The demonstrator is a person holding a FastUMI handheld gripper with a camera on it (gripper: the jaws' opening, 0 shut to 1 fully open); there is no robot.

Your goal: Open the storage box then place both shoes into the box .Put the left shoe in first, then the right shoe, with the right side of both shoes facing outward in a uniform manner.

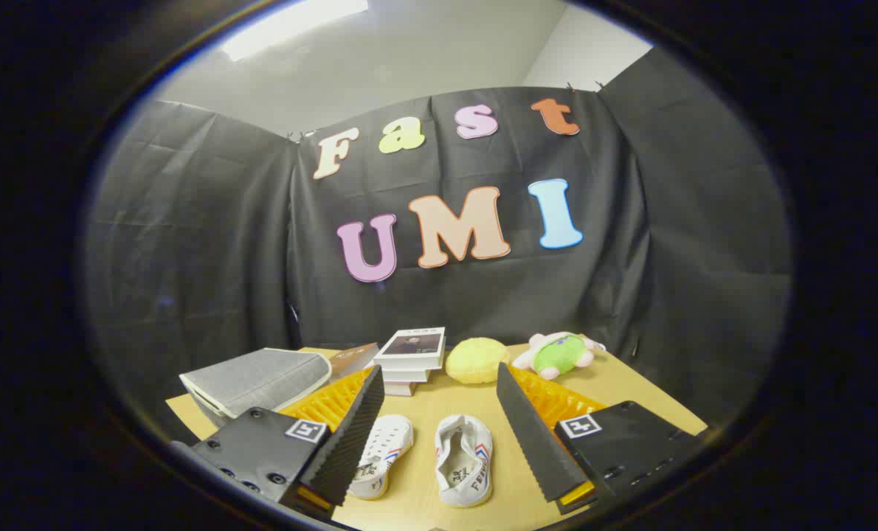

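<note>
Two white canvas shoes with red and blue stripes lie on the wooden table, toes pointing away from me. One shoe (pixel 384 453) lies close to my left finger, partly behind it. The other shoe (pixel 466 459) lies in the gap between my fingers. A grey fabric storage box (pixel 258 380), lid shut, sits beyond my left finger at the table's left side. My gripper (pixel 439 383) hovers above the shoes, open, with nothing between its black ridged fingers (pixel 535 435).
A stack of books (pixel 412 352) stands behind the shoes, another book (pixel 354 360) leaning beside the box. A yellow plush (pixel 476 360) and a green-and-pink plush toy (pixel 559 352) lie at the table's (pixel 631 387) back right. Black cloth walls close the booth.
</note>
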